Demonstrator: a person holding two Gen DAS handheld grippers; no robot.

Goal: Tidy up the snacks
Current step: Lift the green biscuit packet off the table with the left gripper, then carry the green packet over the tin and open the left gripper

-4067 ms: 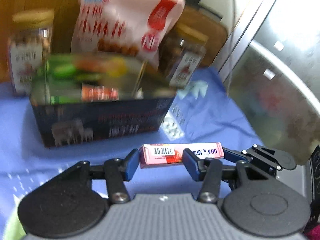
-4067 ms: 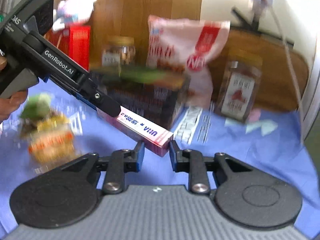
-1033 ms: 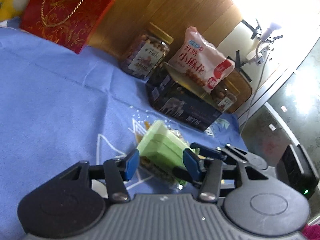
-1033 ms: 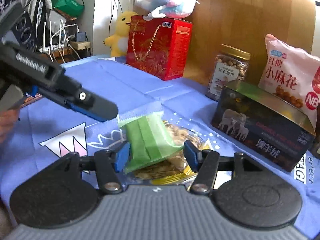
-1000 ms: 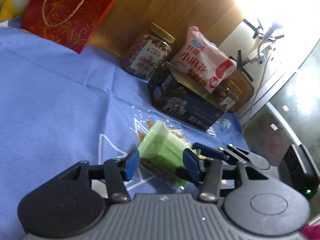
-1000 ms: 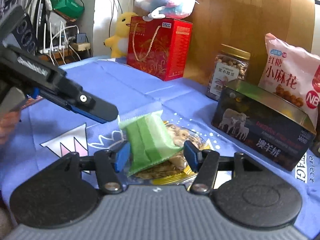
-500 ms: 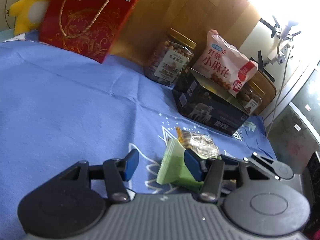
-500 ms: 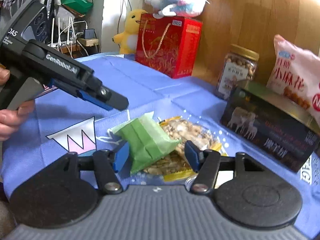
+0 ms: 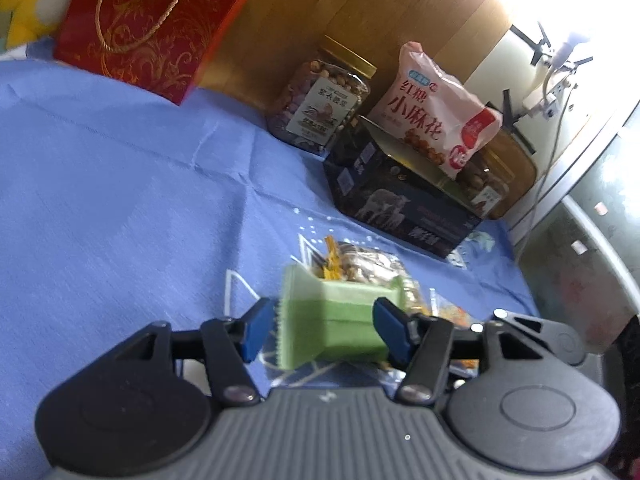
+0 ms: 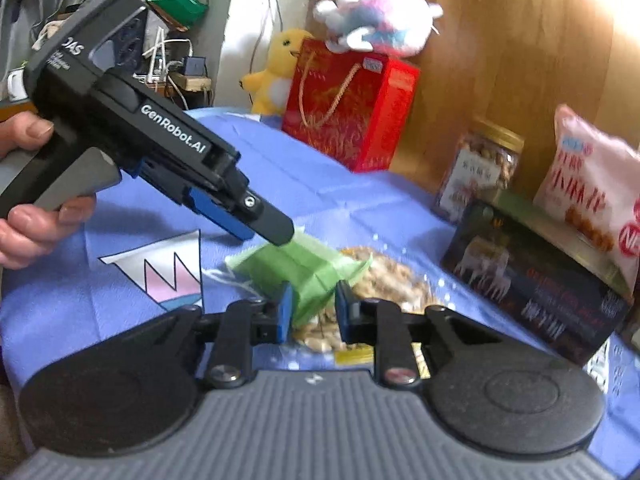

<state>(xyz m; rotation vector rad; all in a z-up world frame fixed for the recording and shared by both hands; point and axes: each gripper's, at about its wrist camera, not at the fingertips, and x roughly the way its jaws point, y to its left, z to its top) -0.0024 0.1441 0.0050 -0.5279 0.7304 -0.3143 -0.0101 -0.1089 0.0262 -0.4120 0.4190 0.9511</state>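
Both grippers at the green snack packet on the blue-covered bench

The green packet (image 9: 340,320) sits between the fingers of the left gripper (image 9: 326,330), whose jaws are opening and no longer press on it. The right gripper (image 10: 310,312) is closing on the packet's near end; its pads touch the wrapper. Just beyond both grippers lies a clear bag of nuts (image 10: 392,280), and further ahead the dark box (image 9: 400,204).

Home: plush toys (image 10: 376,20), tablecloth (image 9: 120,184)
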